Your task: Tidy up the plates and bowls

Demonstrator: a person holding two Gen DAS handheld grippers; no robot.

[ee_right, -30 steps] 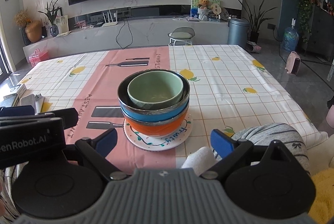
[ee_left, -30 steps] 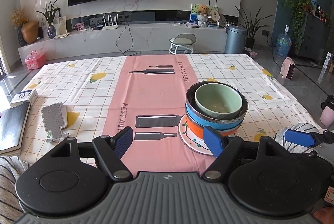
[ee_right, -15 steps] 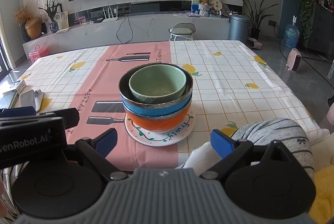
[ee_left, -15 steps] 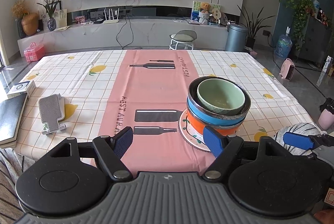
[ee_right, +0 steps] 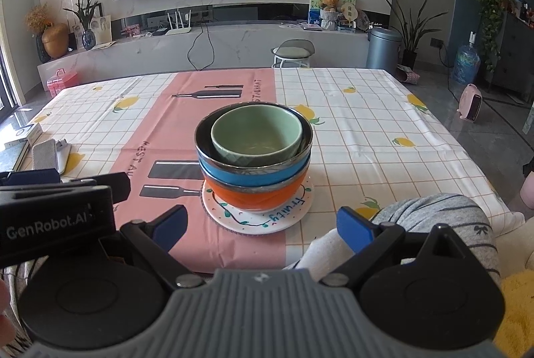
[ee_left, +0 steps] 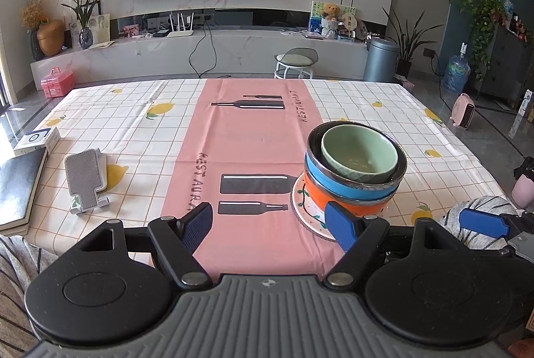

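A stack stands near the table's front edge: a white patterned plate [ee_right: 257, 217] [ee_left: 308, 214] at the bottom, then an orange bowl [ee_right: 257, 196] [ee_left: 320, 192], a blue bowl [ee_right: 253, 174] [ee_left: 340, 181] with a silver rim, and a pale green bowl [ee_right: 257, 134] [ee_left: 358, 154] on top. My left gripper [ee_left: 270, 226] is open, short of the stack and left of it, its right finger overlapping the plate's edge in the view. My right gripper [ee_right: 262, 224] is open too, hovering in front of the plate with nothing held.
The table [ee_left: 253, 137] wears a lemon-check cloth with a pink runner. A grey phone stand [ee_left: 85, 181], a black book [ee_left: 16, 187] and a small white box [ee_left: 36, 141] lie at the left. A person's grey striped knee [ee_right: 444, 217] is at the front right.
Both views have risen and drawn back slightly, so the stack sits a little farther off. The bowls and plate have not moved; both grippers stay open.
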